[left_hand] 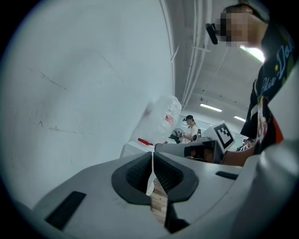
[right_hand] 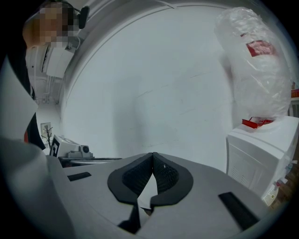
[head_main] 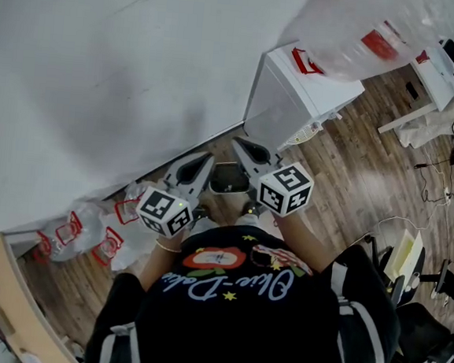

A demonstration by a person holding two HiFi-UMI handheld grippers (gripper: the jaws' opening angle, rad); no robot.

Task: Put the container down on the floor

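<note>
A white boxy container (head_main: 294,96) stands on the wood floor against the white wall, and a clear plastic bag (head_main: 366,31) with red print rests on top of it. It also shows in the right gripper view, the container (right_hand: 261,154) at the right under the bag (right_hand: 257,65), and far off in the left gripper view, the container (left_hand: 135,148). Close in front of my chest, both grippers point at the wall. The left gripper (head_main: 205,161) (left_hand: 153,158) is shut and holds nothing. The right gripper (head_main: 238,144) (right_hand: 153,158) is likewise shut and empty, a short way from the container.
Crumpled clear bags with red print (head_main: 88,232) lie on the floor at the left by the wall. A cardboard box edge (head_main: 4,292) is at the lower left. A white table (head_main: 434,76), loose cables (head_main: 440,187) and a chair (head_main: 429,313) stand on the right.
</note>
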